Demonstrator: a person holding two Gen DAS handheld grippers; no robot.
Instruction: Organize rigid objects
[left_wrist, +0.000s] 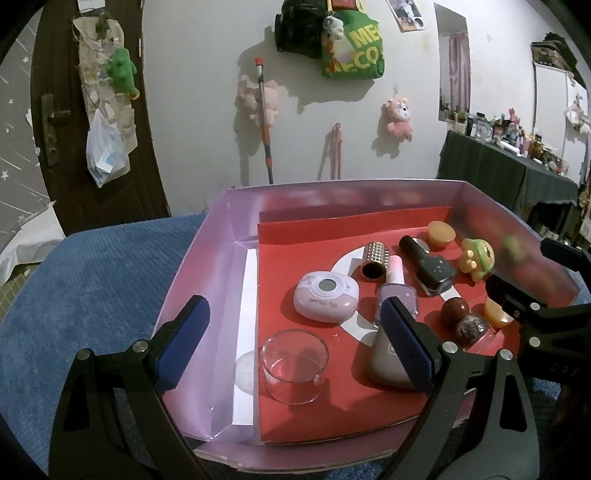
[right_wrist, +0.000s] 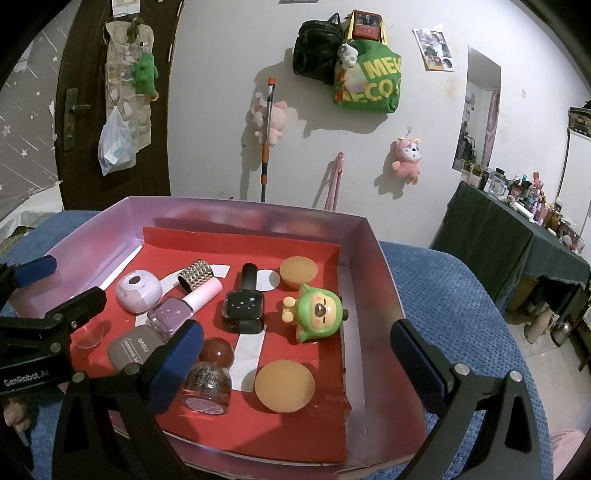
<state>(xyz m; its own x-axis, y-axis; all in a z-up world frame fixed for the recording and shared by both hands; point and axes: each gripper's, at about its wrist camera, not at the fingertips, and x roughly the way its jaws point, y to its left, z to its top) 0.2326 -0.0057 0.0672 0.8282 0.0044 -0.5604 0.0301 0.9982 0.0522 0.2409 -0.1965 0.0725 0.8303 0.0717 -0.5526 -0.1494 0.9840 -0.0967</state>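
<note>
A purple box (left_wrist: 229, 221) with a red liner holds several small objects. In the left wrist view my left gripper (left_wrist: 295, 332) is open and empty over the box's near left part, above a clear glass cup (left_wrist: 294, 363); a lilac round case (left_wrist: 327, 298) and a grey case (left_wrist: 384, 363) lie close by. In the right wrist view my right gripper (right_wrist: 295, 354) is open and empty over the near right part, above an orange disc (right_wrist: 284, 386). A green toy figure (right_wrist: 314, 314), a black polish bottle (right_wrist: 244, 301) and a lilac polish bottle (right_wrist: 181, 308) lie further in.
The box (right_wrist: 373, 258) rests on a blue textured cloth (left_wrist: 92, 277). A studded gold tube (left_wrist: 375, 260), a second orange disc (right_wrist: 298, 272) and a round-capped glitter bottle (right_wrist: 208, 380) also lie inside. A wall with hanging bags and plush toys stands behind; a cluttered dark table (right_wrist: 517, 236) stands at right.
</note>
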